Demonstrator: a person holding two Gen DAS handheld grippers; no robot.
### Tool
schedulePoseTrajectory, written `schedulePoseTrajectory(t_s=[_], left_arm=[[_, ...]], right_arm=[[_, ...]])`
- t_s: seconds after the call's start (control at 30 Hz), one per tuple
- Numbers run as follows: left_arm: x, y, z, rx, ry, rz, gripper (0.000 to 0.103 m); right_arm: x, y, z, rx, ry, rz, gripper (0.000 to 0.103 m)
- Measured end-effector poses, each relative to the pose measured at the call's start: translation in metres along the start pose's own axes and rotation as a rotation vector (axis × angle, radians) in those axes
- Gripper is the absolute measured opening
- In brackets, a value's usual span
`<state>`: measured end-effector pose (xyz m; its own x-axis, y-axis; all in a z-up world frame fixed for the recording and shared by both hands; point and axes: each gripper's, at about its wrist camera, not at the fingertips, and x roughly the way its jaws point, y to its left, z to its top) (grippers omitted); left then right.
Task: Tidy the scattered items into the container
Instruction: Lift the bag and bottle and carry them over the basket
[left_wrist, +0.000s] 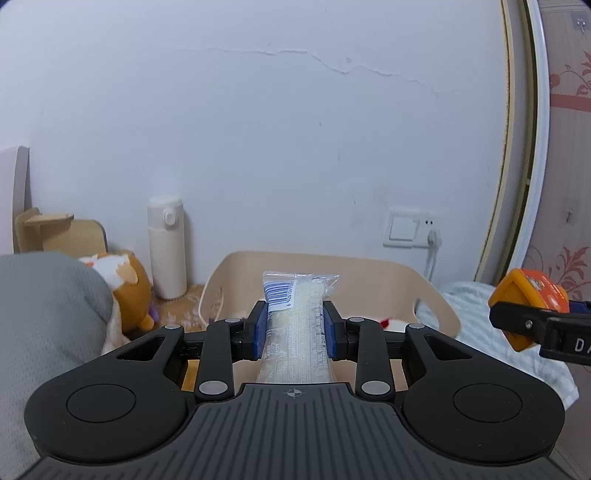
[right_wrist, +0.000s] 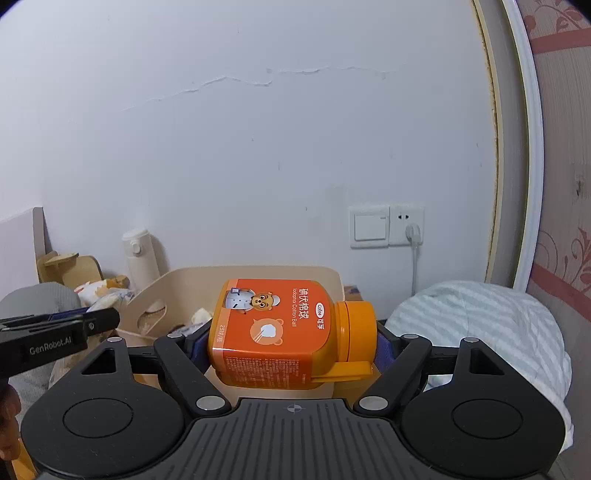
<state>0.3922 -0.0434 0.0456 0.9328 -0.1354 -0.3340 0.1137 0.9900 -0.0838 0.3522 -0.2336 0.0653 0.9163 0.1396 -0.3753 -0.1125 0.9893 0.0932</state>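
Observation:
My left gripper (left_wrist: 294, 325) is shut on a clear plastic packet (left_wrist: 295, 332) with a barcode label, held lengthwise above the near side of a beige container (left_wrist: 369, 280). My right gripper (right_wrist: 291, 341) is shut on an orange bottle of cotton balls (right_wrist: 273, 332), lying sideways with its orange cap (right_wrist: 354, 328) to the right, in front of the same container (right_wrist: 184, 284). The orange bottle (left_wrist: 528, 302) and the right gripper's finger (left_wrist: 532, 325) show at the right edge of the left wrist view. The left gripper's finger (right_wrist: 55, 332) shows at the left of the right wrist view.
A white flask (left_wrist: 167, 247) stands against the wall left of the container, beside a plush toy (left_wrist: 125, 280) and a wooden piece (left_wrist: 55, 229). Grey bedding (left_wrist: 44, 314) lies at the left, striped bedding (right_wrist: 480, 325) at the right. A wall socket with a plug (right_wrist: 406, 225) is behind.

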Motion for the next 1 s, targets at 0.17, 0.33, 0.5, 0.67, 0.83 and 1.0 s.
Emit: schedulePoseTrajectory(t_s=[0.17, 0.33, 0.5, 0.67, 0.83, 1.0], left_arm=[[0.006, -0.002, 0.013, 0.018, -0.021, 0.013, 0.031], [0.016, -0.002, 0.025, 0.030, -0.038, 0.033, 0.031], [0.031, -0.001, 0.034, 0.044, -0.046, 0.055, 0.031], [0.050, 0.002, 0.039, 0.055, -0.040, 0.077, 0.031], [0.073, 0.006, 0.039, 0.051, -0.014, 0.090, 0.031], [0.099, 0.011, 0.038, 0.043, 0.020, 0.093, 0.031]], right_arm=[[0.004, 0.002, 0.010, -0.011, -0.016, -0.001, 0.078], [0.013, 0.004, 0.019, -0.022, -0.025, 0.002, 0.078], [0.028, 0.010, 0.027, -0.048, -0.025, -0.002, 0.078], [0.045, 0.014, 0.035, -0.055, -0.022, 0.001, 0.078], [0.064, 0.018, 0.039, -0.067, -0.015, -0.002, 0.078], [0.086, 0.018, 0.038, -0.057, 0.005, 0.004, 0.078]])
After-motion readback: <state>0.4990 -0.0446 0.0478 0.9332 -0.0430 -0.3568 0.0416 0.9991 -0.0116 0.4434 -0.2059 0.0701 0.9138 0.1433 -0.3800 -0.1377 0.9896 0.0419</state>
